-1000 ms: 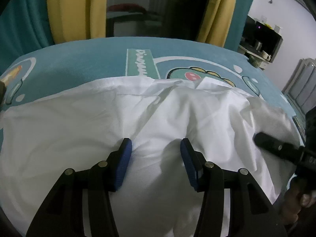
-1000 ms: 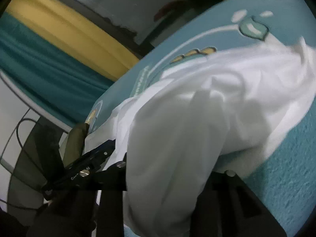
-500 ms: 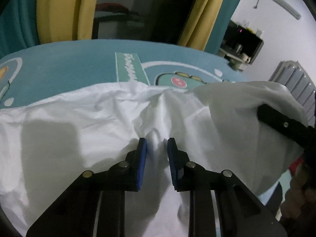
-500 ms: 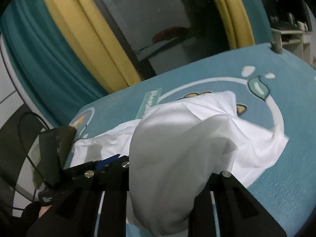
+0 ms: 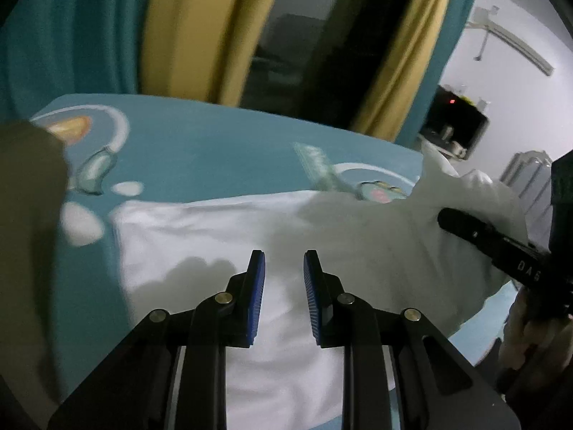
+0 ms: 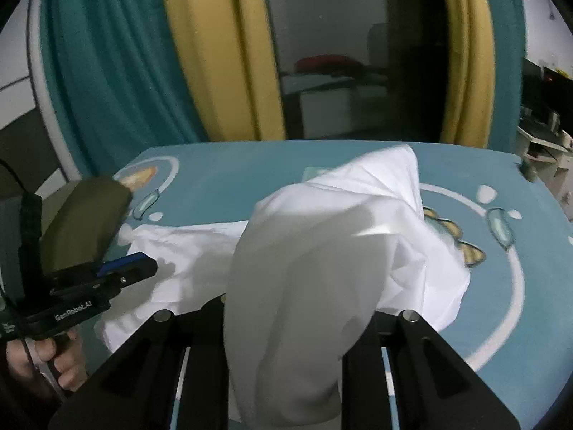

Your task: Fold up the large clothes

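Observation:
A large white garment [image 5: 222,229] lies on a teal printed table cover [image 5: 200,150]. My left gripper [image 5: 284,268] hovers just above its near part with blue pads a small gap apart, holding nothing. My right gripper is shut on a bunch of the white garment [image 6: 308,279], lifted off the table and draped over its fingers, which are hidden. The right gripper shows at the right of the left wrist view [image 5: 501,251]; the left one shows at the left of the right wrist view [image 6: 129,268].
An olive-green pad [image 6: 86,222] stands at the table's left edge. Teal and yellow curtains [image 6: 200,53] hang behind the table. A shelf with small items [image 5: 454,125] stands at the right.
My left gripper closed from wide open to a narrow gap, then opened slightly and shifted left. My right gripper lifted its bunch of cloth up and toward the table's middle.

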`<state>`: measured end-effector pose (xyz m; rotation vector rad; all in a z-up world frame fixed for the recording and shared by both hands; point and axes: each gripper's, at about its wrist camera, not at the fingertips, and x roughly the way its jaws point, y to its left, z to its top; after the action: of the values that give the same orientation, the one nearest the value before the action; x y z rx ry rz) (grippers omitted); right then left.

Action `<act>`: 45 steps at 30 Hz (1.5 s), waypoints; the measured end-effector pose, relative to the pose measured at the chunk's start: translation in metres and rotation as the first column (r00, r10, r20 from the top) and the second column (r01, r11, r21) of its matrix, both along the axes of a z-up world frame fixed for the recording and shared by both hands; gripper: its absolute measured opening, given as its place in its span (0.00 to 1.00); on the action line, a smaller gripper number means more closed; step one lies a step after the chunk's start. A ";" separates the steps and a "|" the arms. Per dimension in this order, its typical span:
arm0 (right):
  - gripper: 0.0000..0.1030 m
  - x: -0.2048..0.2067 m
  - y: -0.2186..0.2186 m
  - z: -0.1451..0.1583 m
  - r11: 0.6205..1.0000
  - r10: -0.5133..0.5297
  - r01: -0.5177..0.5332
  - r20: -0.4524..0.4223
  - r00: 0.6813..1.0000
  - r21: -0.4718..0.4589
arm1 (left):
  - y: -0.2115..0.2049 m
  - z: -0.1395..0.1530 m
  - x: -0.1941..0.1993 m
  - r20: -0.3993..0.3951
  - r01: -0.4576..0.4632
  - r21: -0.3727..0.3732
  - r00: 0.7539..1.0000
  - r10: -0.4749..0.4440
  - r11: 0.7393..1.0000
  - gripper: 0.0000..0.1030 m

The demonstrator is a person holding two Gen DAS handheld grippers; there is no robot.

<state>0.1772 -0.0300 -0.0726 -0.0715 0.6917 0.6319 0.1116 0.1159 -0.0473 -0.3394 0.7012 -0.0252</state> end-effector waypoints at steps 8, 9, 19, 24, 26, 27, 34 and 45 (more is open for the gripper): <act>0.23 -0.005 0.063 -0.021 0.994 0.068 -0.071 -0.042 0.997 -0.084 | 0.046 -0.011 -0.017 -0.036 -0.062 -0.030 0.998 0.061 0.998 0.23; 0.25 -0.007 0.071 -0.024 0.990 0.083 -0.087 -0.047 0.995 -0.112 | 0.049 -0.011 -0.019 -0.038 -0.064 -0.030 0.997 0.063 0.997 0.23; 0.44 -0.049 0.136 -0.051 0.867 0.431 -0.463 -0.191 0.882 -0.183 | 0.081 -0.017 -0.032 -0.059 -0.093 -0.026 0.994 0.092 0.995 0.23; 0.45 -0.069 0.146 -0.061 0.809 0.543 -0.573 -0.209 0.814 -0.132 | 0.092 -0.018 -0.036 -0.075 -0.123 -0.025 0.990 0.121 0.992 0.23; 0.45 -0.070 0.141 -0.058 0.791 0.575 -0.605 -0.228 0.786 -0.087 | 0.093 -0.015 -0.037 -0.063 -0.124 -0.035 0.991 0.121 0.992 0.23; 0.45 -0.070 0.138 -0.057 0.787 0.583 -0.612 -0.231 0.779 -0.075 | 0.092 -0.013 -0.036 -0.059 -0.124 -0.035 0.991 0.122 0.992 0.23; 0.55 -0.070 0.080 -0.015 0.797 0.598 -0.604 -0.139 0.789 0.001 | 0.056 0.002 -0.019 -0.018 -0.022 -0.052 1.000 0.021 0.998 0.46; 0.58 -0.013 -0.029 -0.016 0.979 0.196 -0.198 -0.038 0.980 -0.053 | 0.017 -0.038 -0.002 -0.149 0.056 0.113 0.988 -0.039 0.992 0.07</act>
<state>0.1645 -0.0593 -0.0889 -0.1842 0.7392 0.8048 0.1094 0.1325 -0.0853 -0.2135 0.8529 -0.0049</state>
